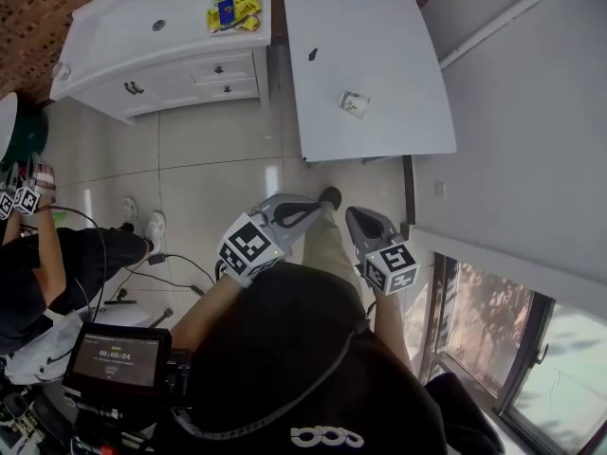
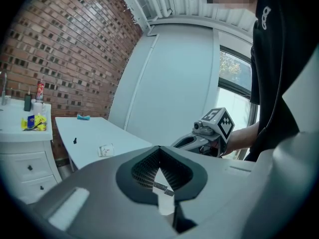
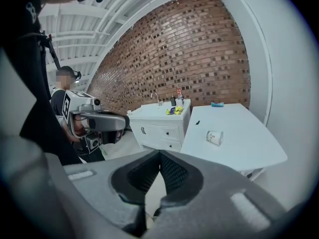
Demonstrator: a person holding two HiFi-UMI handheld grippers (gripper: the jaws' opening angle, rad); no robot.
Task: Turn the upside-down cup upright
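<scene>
White table (image 1: 379, 83) with cup (image 1: 354, 104); cabinet (image 1: 190, 74) beside

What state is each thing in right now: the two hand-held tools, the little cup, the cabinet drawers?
left tool: shut, nothing between its jaws.
right tool: shut, nothing between its jaws.
cup: on the white table, seemingly lying on its side, not upright, far from both tools.
cabinet drawers: shut.
</scene>
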